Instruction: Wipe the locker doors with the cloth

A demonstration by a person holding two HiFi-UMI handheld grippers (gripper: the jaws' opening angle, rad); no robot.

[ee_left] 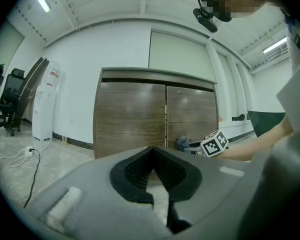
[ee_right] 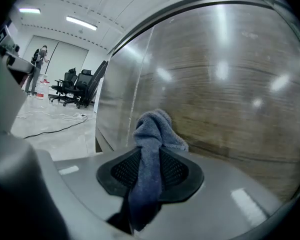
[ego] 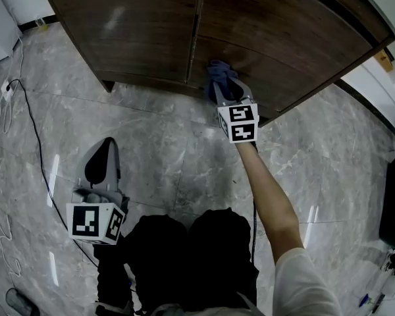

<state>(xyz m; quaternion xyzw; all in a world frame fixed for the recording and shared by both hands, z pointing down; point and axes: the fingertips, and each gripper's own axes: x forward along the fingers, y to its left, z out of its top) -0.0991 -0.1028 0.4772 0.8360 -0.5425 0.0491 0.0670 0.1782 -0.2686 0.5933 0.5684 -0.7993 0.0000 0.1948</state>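
My right tongs are clamped on the blue-grey cloth. The cloth bunches out past the tips and presses against the right locker door, low down near its bottom edge, just beside the seam between the 2 doors. The left locker door has nothing against it. My arm stretches forward to the locker. My left tongs hang over the grey marble floor, well apart from the locker and pointing toward it, their tips together with nothing between them.
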